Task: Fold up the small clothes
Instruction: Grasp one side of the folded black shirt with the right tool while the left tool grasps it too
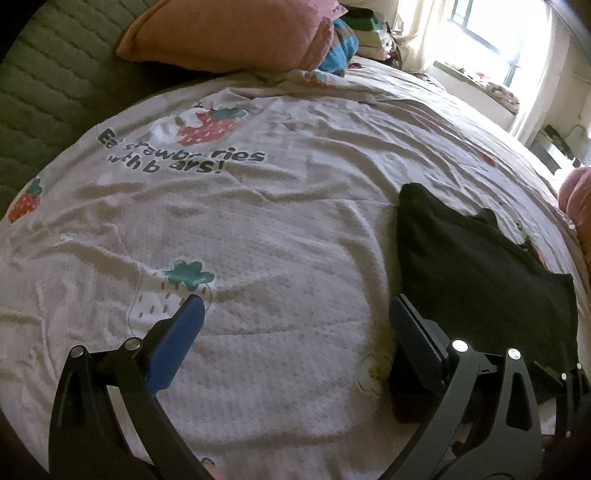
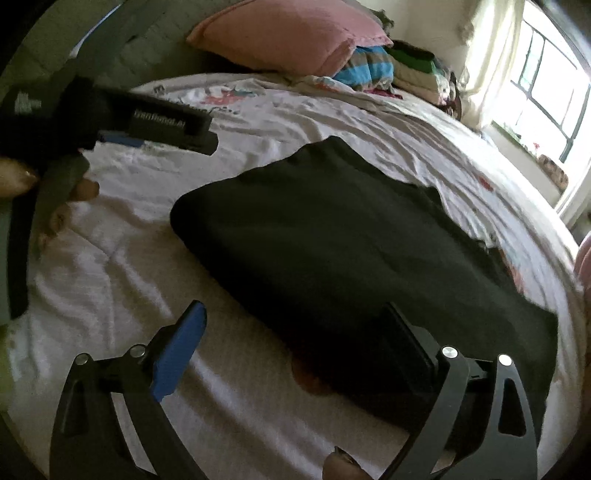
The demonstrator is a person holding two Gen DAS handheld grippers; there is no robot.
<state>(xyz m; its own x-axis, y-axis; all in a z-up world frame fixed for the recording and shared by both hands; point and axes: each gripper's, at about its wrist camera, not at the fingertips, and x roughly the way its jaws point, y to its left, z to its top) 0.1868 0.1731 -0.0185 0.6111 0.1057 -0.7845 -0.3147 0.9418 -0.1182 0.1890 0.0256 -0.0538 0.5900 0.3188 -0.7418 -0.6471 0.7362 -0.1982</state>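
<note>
**Dark garment folded on the bed, both grippers empty**

The black garment (image 2: 332, 251) lay on the bed (image 1: 258, 229), already doubled into a thick, roughly rectangular pad, its far edge uneven. The right gripper (image 2: 295, 347) hung over its near edge with fingers spread wide and holding nothing, probably placed to pinch that edge for another fold or to smooth it. The left gripper (image 1: 295, 332) hovered beside the garment over bare printed sheet, also spread wide and empty, seemingly kept clear. A pink pillow (image 2: 288, 33) sat by the headboard.
</note>
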